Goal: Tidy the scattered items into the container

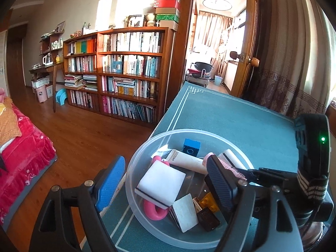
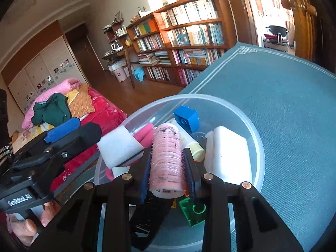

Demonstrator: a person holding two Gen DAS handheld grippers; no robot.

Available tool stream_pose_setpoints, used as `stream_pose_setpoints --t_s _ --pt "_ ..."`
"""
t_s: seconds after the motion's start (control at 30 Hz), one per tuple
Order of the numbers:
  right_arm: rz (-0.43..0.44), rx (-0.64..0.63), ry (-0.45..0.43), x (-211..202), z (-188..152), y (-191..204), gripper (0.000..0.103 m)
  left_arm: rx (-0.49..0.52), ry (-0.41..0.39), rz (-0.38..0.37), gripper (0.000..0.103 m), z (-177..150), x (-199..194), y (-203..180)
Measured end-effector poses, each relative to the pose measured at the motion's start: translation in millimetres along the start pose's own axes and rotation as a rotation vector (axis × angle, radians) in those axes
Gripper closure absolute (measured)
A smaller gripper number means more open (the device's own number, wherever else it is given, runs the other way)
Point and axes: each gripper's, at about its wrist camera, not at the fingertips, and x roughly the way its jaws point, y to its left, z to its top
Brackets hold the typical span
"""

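While the pink mesh hair roller (image 2: pixel 167 159) sits clamped between the right gripper (image 2: pixel 168 168) and its blue pads, it hangs just above the clear round plastic container (image 2: pixel 257 147) on the teal ribbed table mat (image 2: pixel 294 109). Below lie white sponge blocks (image 2: pixel 227 155), a blue toy brick (image 2: pixel 187 118) and a green brick (image 2: pixel 192 212) (partly hidden). The left gripper (image 1: pixel 166 180) straddles the container's rim, spread wide and empty.
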Motion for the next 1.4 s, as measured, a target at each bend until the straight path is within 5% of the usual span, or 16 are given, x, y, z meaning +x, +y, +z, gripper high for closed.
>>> stream_pose_setpoints --t_s 0.17,0.3,0.93,1.27,1.4 --pt "0.021 0.012 -0.053 -15 4 -2 0.051 -0.017 -0.001 0.006 0.012 0 -2 2" --pt "0.017 0.028 -0.066 -25 4 -9 0.051 -0.013 -0.016 0.016 0.001 -2 -7 0" --pt "-0.098 0.115 -0.067 -66 -35 -29 0.050 0.055 0.011 0.076 0.001 -12 -13 -27" --pt "-0.259 0.039 -0.117 -92 -58 -7 0.022 0.143 0.028 0.147 0.000 -32 -23 -53" --pt "-0.330 -0.005 -0.153 -101 -68 6 0.019 0.180 -0.011 0.264 0.000 -37 -34 -58"
